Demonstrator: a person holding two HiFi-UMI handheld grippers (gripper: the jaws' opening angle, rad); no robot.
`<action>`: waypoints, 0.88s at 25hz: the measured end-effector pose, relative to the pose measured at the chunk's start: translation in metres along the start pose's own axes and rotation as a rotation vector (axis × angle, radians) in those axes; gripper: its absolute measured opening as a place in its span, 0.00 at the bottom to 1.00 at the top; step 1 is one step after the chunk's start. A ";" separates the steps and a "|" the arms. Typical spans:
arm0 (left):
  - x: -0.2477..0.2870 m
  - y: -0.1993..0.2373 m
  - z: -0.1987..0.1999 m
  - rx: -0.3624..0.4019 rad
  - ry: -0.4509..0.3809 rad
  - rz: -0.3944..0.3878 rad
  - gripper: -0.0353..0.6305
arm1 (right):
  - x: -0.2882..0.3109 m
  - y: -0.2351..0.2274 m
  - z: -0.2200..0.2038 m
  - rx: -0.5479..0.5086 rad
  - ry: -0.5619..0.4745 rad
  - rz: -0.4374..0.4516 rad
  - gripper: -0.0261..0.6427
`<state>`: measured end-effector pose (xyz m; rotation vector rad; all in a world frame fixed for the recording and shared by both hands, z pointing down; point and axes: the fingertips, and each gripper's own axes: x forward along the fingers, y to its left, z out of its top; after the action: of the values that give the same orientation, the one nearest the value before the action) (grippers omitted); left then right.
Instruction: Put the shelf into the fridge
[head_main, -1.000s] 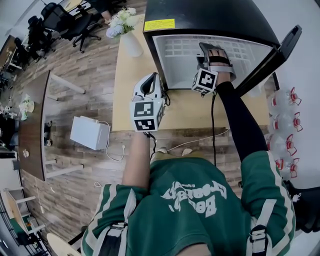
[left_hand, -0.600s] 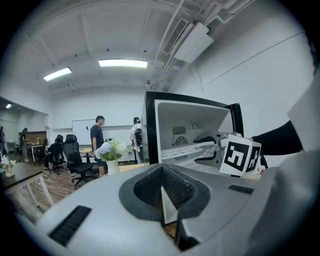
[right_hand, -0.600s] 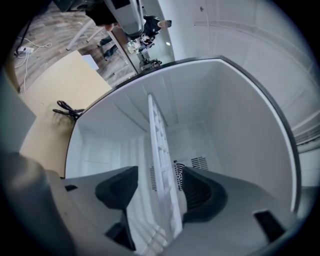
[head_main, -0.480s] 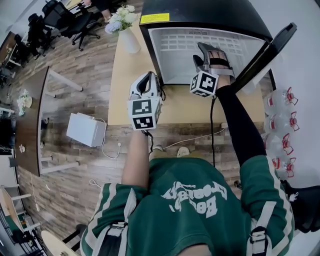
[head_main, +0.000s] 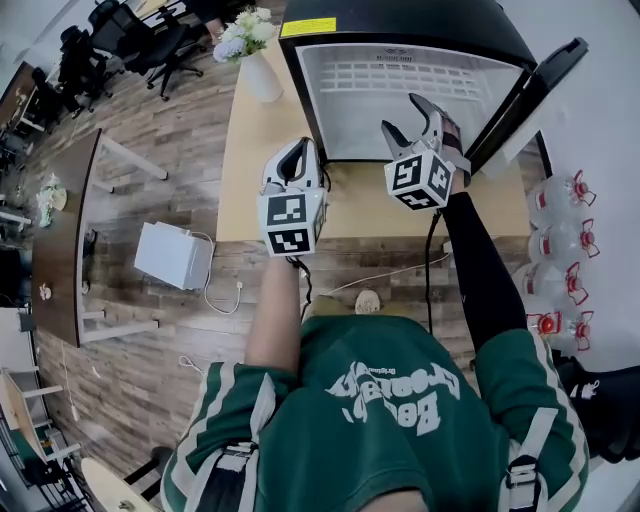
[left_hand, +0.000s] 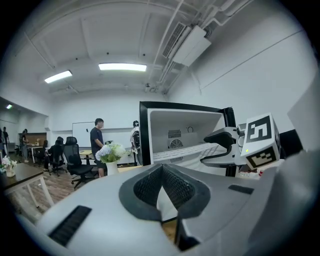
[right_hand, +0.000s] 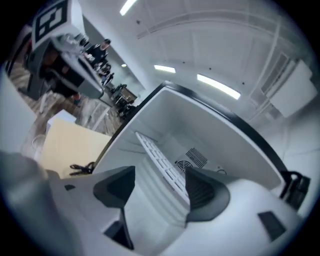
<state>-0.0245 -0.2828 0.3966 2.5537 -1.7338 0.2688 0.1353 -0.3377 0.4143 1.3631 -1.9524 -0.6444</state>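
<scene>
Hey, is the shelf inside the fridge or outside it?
Inside. The shelf lies across the fridge interior; the right tongs, whose jaws have just been opening, are empty.

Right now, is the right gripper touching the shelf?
Apart. In the right gripper view the right gripper, jaws just opened wider, stands clear of the shelf, which sits farther back in the fridge; nothing is gripped.

Wood-plank floor (head_main: 200, 110), office chairs (head_main: 100, 35), ceiling strip lights (left_hand: 122, 67)
</scene>
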 end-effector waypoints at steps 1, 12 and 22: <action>-0.001 0.000 0.001 0.003 -0.002 -0.003 0.05 | -0.007 -0.002 0.002 0.070 -0.012 -0.001 0.53; -0.015 0.001 0.013 0.062 -0.076 -0.025 0.05 | -0.073 -0.002 0.021 0.597 -0.109 -0.036 0.53; -0.058 -0.008 0.015 0.164 -0.098 -0.127 0.05 | -0.129 0.026 0.046 0.698 -0.167 -0.100 0.52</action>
<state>-0.0361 -0.2289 0.3722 2.8249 -1.6343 0.2974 0.1152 -0.2064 0.3723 1.8692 -2.3755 -0.1029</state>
